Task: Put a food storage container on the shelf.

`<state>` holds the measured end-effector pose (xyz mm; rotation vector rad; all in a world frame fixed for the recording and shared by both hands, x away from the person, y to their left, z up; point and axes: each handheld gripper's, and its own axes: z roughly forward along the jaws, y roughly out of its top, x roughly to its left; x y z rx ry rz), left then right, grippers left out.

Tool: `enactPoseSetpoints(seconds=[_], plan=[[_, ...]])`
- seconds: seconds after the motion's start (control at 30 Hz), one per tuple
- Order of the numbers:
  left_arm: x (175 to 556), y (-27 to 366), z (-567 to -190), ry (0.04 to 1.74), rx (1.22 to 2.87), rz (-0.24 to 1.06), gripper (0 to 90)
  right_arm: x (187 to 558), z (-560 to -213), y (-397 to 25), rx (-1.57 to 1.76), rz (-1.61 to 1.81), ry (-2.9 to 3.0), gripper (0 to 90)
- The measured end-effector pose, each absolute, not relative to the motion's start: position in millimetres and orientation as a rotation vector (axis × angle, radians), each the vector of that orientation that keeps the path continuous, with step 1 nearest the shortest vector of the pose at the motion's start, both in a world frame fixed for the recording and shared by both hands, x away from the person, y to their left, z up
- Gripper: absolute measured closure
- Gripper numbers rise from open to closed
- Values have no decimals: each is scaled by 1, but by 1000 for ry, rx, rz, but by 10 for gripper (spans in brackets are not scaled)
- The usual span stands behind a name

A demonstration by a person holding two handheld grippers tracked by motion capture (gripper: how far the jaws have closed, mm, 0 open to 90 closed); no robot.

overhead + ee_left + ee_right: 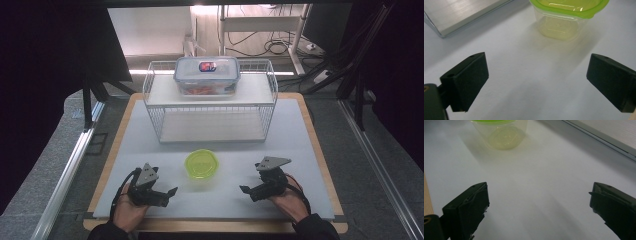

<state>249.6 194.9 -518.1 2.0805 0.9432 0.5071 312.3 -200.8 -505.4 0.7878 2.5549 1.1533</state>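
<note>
White worktop (310,145), both tools resting low. Left tool (169,194) and right tool (246,190) gape wide, empty. Green-lidded tub (202,164) sits between and just ahead of them, untouched. Risk: light tub skids or tips under a one-sided push; wire rack (210,107) with lidded box (206,75) stands beyond

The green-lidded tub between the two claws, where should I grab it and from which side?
Probably grip the clear body of the green-lidded tub just under the overhanging lid rim, coming in level from the side. It stands upright and closed on the white mat, and its walls taper downward, so the rim should stop a slip. The left claw and right claw are both open and apart from it.
</note>
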Motion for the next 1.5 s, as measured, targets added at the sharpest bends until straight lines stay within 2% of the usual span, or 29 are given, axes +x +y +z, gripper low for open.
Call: enactPoseSetpoints(seconds=[0.23, 0.47, 0.77, 1.03, 1.27, 1.5], plan=[[251, 196, -520, 941, 2080, 495, 2, 315, -505, -199, 840, 1167, 2551, 22], [251, 191, -524, 907, 2113, 430, 21, 317, -502, -197, 865, 1203, 2516, 0], [251, 191, -524, 920, 2111, 442, 26, 328, -494, -189, 923, 1280, 2517, 0], [252, 189, -526, 931, 2119, 415, 31, 343, -488, -176, 992, 1344, 2572, 120], [253, 189, -527, 928, 2138, 414, 42, 357, -481, -149, 933, 1357, 2608, 236], [252, 187, -527, 917, 2158, 418, 47, 377, -479, -124, 993, 1400, 2648, 282]])
